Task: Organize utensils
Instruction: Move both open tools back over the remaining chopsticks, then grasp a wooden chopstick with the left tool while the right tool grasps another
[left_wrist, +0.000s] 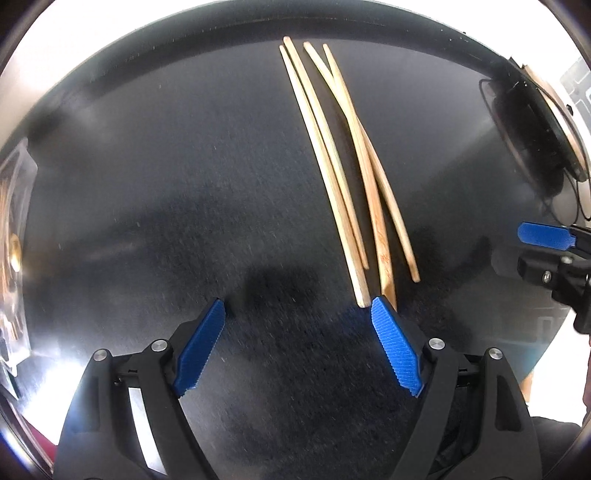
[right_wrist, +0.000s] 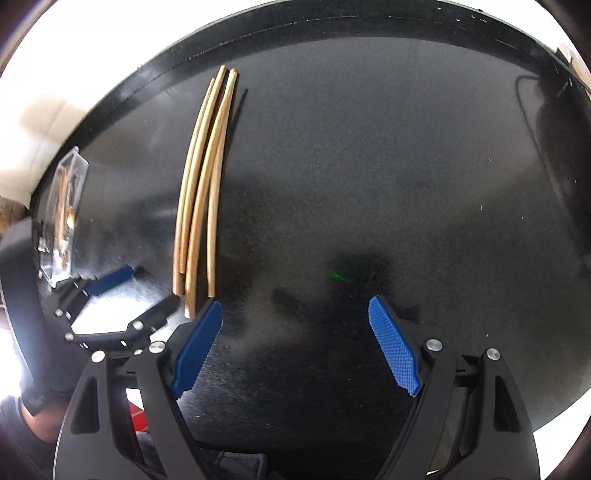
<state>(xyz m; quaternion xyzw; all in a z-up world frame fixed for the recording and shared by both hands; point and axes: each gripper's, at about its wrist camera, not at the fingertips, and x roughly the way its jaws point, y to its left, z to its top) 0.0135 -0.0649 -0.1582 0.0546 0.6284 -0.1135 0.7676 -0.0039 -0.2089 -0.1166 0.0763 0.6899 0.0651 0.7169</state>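
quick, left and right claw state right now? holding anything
left claw: open, holding nothing, near ends of the chopsticks just beside its right finger.
right claw: open, holding nothing.

This looks like a staged tabletop recording setup more than a lived-in kitchen. A plain black table (right_wrist: 369, 166) fills the space ahead of the jaws, bearing four wooden chopsticks (left_wrist: 343, 166) and, far off to the left, a clear plastic container (right_wrist: 66, 210). Beyond the right jaw, dark cables (left_wrist: 517, 122) trail along the table's edge beneath white walls.
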